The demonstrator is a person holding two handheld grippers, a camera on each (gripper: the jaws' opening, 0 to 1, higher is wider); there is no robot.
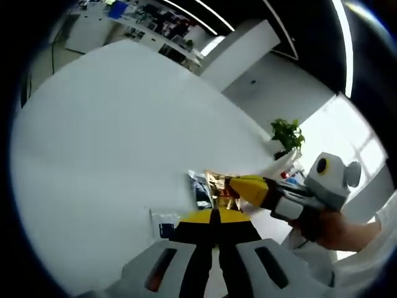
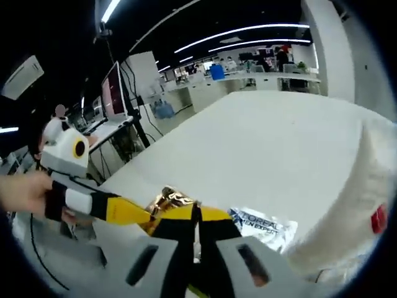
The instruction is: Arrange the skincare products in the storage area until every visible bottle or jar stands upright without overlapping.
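A crinkled gold sachet (image 1: 218,185) (image 2: 166,202) lies low over the white table (image 1: 124,136) (image 2: 267,143). My left gripper (image 1: 214,214) has its yellow jaws shut, tips at the sachet's near edge. In the right gripper view it (image 2: 146,217) comes in from the left and meets the sachet. My right gripper (image 2: 195,211) is shut too, its tips on the same sachet; in the left gripper view it (image 1: 234,182) reaches in from the right. A silver printed sachet (image 1: 200,188) (image 2: 260,225) lies flat beside the gold one.
A small white and blue box (image 1: 164,225) lies near my left jaws. A big white object with a red label (image 2: 372,192) stands close on the right. A potted plant (image 1: 286,133) is beyond the table; a monitor (image 2: 115,90) stands off its edge.
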